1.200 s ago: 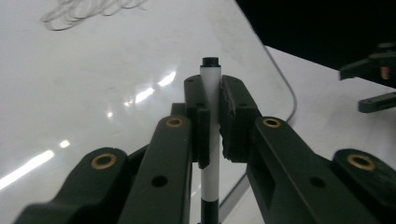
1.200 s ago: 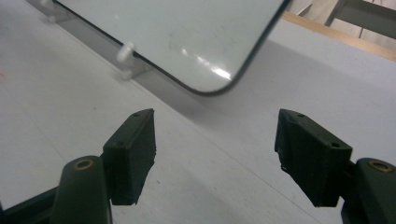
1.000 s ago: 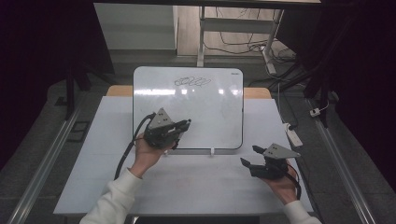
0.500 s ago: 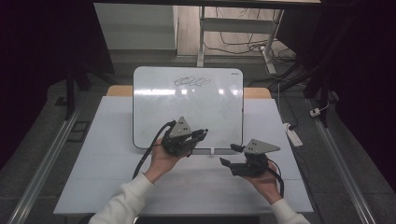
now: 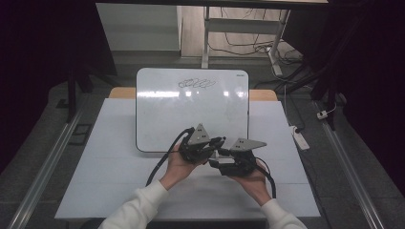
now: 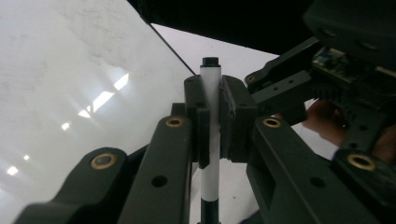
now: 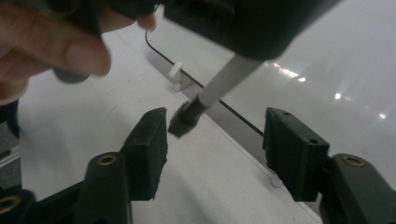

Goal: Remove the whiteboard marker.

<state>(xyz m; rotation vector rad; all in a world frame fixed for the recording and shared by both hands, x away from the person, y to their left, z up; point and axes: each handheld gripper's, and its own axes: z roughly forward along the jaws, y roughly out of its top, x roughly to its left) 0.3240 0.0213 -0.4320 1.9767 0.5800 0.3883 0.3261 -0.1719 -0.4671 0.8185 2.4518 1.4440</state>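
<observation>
A marker (image 6: pixel 211 84) with a white barrel and black ends is clamped upright between the pads of my left gripper (image 6: pixel 212 100), which is shut on it. In the high view the left gripper (image 5: pixel 220 141) sits at the front edge of the whiteboard (image 5: pixel 191 114), tip to tip with my right gripper (image 5: pixel 215 162). The right gripper (image 7: pixel 215 135) has just been closing its jaws. The marker's black end (image 7: pixel 184 119) hangs between them, nearer the left pad (image 7: pixel 149 140), and neither pad presses on it.
The whiteboard lies on the white table (image 5: pixel 119 143) and bears a dark scribble (image 5: pixel 196 84) near its far edge. A small white clip (image 7: pixel 176 70) sits on the board's rim. A power strip (image 5: pixel 298 138) lies on the floor at the right.
Both hands have come together in front of the whiteboard, the left moving right and the right moving left. The right jaws have narrowed around the marker's end.
</observation>
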